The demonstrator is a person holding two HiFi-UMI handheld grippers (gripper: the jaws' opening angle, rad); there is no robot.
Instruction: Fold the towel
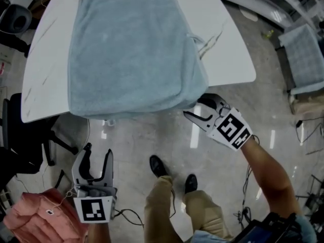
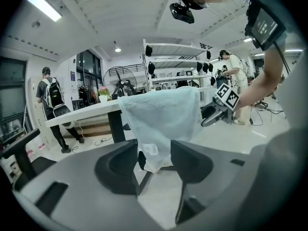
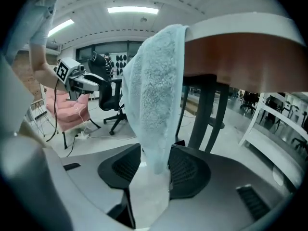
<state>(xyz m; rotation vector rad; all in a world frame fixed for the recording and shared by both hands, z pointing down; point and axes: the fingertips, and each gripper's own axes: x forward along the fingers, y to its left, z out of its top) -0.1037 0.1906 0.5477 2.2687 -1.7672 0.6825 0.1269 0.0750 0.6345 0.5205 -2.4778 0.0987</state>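
Glossy pale floor (image 1: 152,135) below the white worktop (image 1: 233,54); black office chair (image 1: 23,135), pink padded seat (image 1: 30,221), strip light (image 3: 132,9) overhead.

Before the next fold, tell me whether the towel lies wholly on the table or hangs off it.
Hangs off: the towel lies on the table, but its near edge droops past the rim in both gripper views.

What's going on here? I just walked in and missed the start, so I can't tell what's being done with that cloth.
A person with a two-jaw gripper in each hand is working on a light blue terry towel spread over a white table, its near edge hanging off. The right gripper is at the hanging corner, jaws apart with cloth between them, not pinched. The left gripper is lower, open and empty, short of the towel.
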